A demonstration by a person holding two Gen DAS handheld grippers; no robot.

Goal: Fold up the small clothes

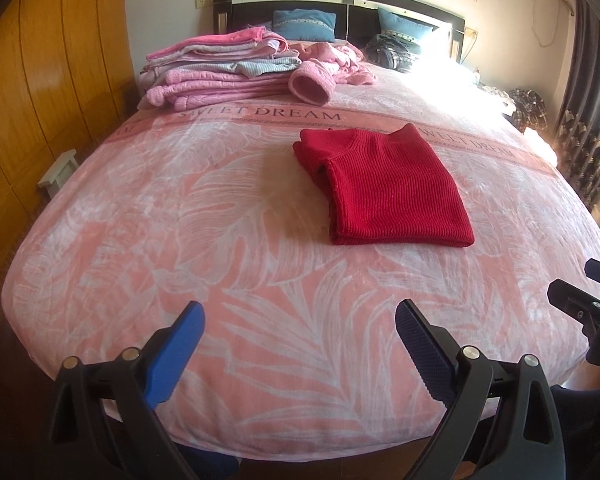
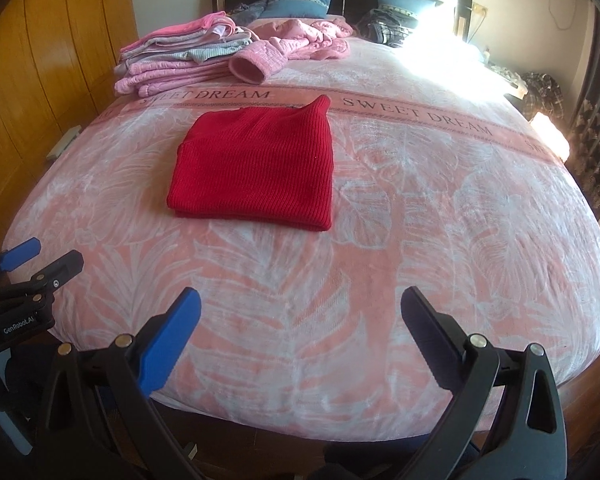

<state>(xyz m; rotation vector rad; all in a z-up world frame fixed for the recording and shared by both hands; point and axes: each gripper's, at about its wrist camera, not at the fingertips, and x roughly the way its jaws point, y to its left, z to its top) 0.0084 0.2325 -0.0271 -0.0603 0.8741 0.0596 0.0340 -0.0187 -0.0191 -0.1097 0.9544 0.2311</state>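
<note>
Now | red sweater [image 2: 256, 168] folded mid-bed | left gripper [image 1: 300, 344], right gripper [image 2: 300, 332] agape

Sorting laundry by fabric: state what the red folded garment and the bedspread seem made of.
Red folded garment: looks like a ribbed knit, wool or acrylic, matte; fine parallel ridges show. Bedspread: looks like soft plush fleece, slightly sheeny; fuzzy leaf print with blurred edges.

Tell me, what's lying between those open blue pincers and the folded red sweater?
Nothing but bare pink blanket. In both wrist views, the stretch from the left gripper and right gripper to the red sweater holds no clothes.
</note>
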